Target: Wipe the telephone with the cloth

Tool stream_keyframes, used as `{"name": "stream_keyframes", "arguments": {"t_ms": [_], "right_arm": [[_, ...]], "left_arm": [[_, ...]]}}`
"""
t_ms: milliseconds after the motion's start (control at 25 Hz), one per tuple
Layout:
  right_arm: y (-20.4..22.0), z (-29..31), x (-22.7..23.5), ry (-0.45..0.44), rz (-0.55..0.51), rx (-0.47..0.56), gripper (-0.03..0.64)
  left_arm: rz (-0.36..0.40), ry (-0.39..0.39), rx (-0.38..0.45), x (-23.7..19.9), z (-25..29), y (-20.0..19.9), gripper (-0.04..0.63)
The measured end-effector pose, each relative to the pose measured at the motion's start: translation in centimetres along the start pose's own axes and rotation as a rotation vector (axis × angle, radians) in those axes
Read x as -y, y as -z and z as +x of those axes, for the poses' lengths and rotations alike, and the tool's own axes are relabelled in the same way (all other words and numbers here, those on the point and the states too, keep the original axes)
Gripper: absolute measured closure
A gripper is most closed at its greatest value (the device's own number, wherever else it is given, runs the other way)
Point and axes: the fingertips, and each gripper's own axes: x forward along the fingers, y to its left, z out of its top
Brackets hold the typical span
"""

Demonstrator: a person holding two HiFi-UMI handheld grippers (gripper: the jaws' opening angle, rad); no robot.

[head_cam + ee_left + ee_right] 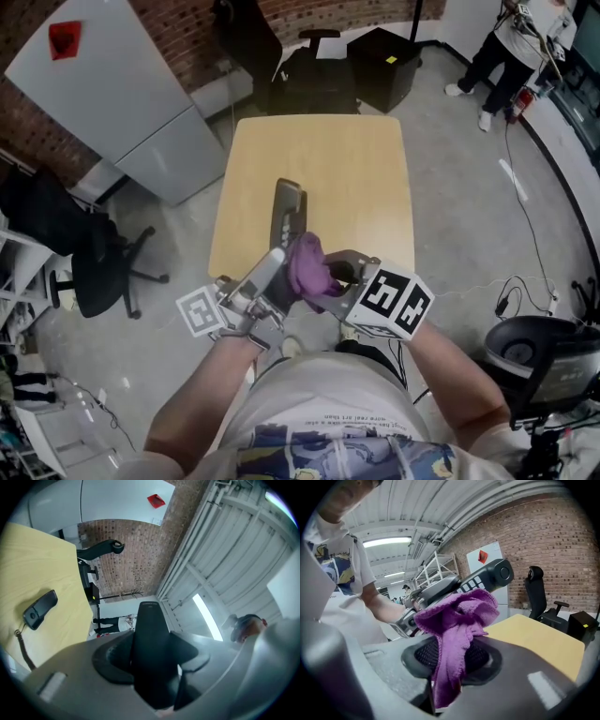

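Now right hand-held gripper (pixel 449 667) holds cloth (pixel 457 613) against telephone (pixel 487 577).

White short-sleeved T-shirt (pixel 323 403) here, blue-and-yellow print on the front; grey left gripper (pixel 278 264) and right gripper (pixel 330 278) each wear a white cube (pixel 395 300) with black square markers.

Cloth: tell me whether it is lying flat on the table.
No: the purple cloth is pinched in the right gripper and held up at the telephone handset, off the table.
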Motion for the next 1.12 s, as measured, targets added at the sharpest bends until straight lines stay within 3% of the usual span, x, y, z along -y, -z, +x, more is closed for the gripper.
{"name": "stream_keyframes", "arguments": {"t_ms": [520,720,880,1120], "right_arm": [[3.1,-2.1,-1.5,-0.136,-0.075,-0.07,0.506],[0.1,-3.9,0.2,-0.096,-0.09,0.008,0.506],[-2.9,-4.4,-0.2,-0.115,-0.133,0.067,0.506],[-2.0,-3.1,-1.8,-0.174,-0.156,0.044,0.506]], "left_arm": [[0.013,-0.047,0.049,-1.8,1.9,-0.5,0.341],[0.006,-0.069,0.066,-2.4,2.4,-0.8,0.341],[0.001,-0.089,0.075,-3.3,2.7,-0.9,0.341],[0.006,-0.103,0.078,-3.7,2.7,-0.5,0.341]]}}
